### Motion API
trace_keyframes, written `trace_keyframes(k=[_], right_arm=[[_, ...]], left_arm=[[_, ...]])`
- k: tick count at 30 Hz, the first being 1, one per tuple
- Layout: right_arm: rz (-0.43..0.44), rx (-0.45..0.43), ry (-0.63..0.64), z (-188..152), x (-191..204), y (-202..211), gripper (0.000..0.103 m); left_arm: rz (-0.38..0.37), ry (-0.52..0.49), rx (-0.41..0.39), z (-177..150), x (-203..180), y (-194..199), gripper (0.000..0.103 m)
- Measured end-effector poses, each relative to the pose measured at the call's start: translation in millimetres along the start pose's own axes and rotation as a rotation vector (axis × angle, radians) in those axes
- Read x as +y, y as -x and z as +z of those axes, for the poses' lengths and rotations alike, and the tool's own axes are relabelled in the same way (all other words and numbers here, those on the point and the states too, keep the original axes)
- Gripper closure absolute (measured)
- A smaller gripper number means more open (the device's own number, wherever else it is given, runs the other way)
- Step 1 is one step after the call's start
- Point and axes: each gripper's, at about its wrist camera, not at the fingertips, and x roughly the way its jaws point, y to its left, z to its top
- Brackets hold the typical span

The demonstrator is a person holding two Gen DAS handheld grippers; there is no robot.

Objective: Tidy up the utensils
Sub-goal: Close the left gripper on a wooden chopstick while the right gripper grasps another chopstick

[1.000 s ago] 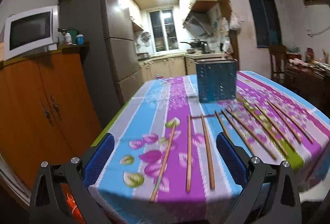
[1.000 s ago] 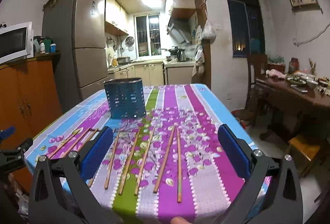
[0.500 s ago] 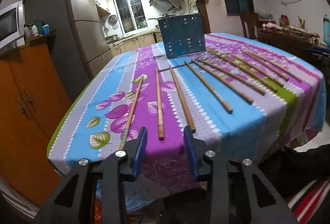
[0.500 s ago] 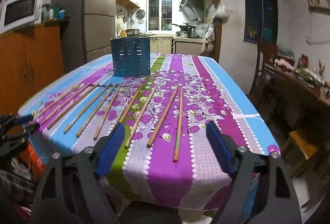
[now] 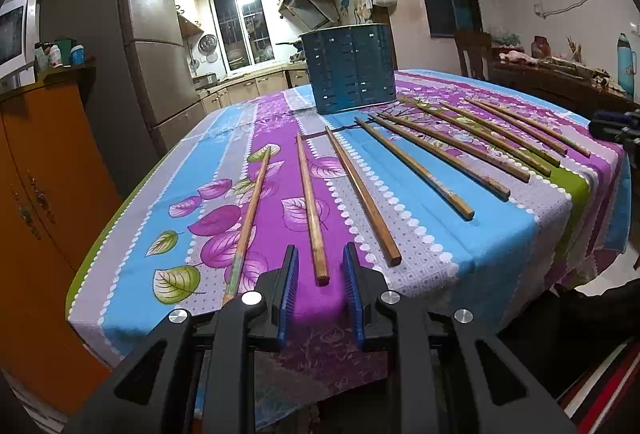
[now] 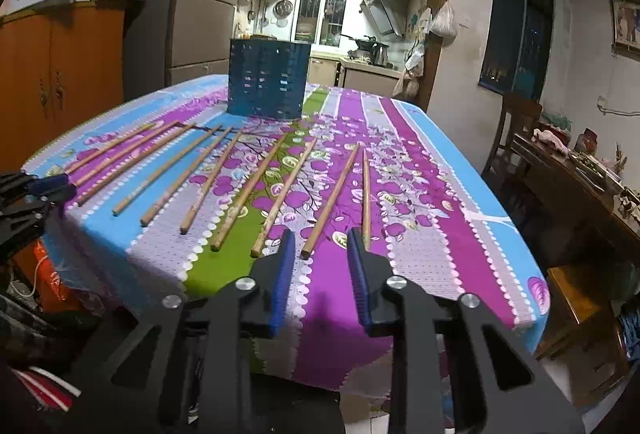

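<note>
Several wooden chopsticks lie in a row on the flowered tablecloth (image 5: 500, 234), pointing at a blue perforated utensil holder (image 5: 350, 68) that stands farther back; the holder also shows in the right wrist view (image 6: 267, 84). My left gripper (image 5: 320, 262) is open with a narrow gap at the table's near edge, its tips on either side of the near end of one chopstick (image 5: 310, 202), not touching it. My right gripper (image 6: 320, 244) is open with a narrow gap, just short of the near end of another chopstick (image 6: 332, 200).
An orange cabinet (image 5: 36, 194) and a grey fridge (image 5: 140, 66) stand to the left of the table. A wooden chair (image 6: 516, 138) and a cluttered side table (image 6: 580, 174) stand to the right. The kitchen lies behind.
Both grippers dropped low to the table's near edge and narrowed their gaps from wide open. The left came up around a chopstick's end. The chopsticks and holder stayed put.
</note>
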Motion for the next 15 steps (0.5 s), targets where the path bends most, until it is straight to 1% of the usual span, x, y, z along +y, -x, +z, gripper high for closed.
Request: trace_keyframes(k=[7, 9, 11, 15], right_arm=[[-0.097, 0.018, -0.01, -4.2, -5.7, -17.7, 0.081], [-0.089, 0.019, -0.009, -4.9, -6.5, -19.0, 0.081], [-0.055, 0.01, -0.01, -3.4, -4.0, -19.4, 0.081], [-0.055, 0.007, 0.011, -0.6, 4.0, -28.7, 0.081]], left_arm=[[0.0, -0.013, -0.025, -2.5, -2.3, 2.8, 0.078], [0.0, -0.013, -0.03, -3.3, -1.8, 3.4, 0.078], [0.003, -0.016, -0.033, -3.5, -2.6, 4.6, 0.078], [0.006, -0.018, -0.039, -4.1, -2.5, 4.1, 0.078]])
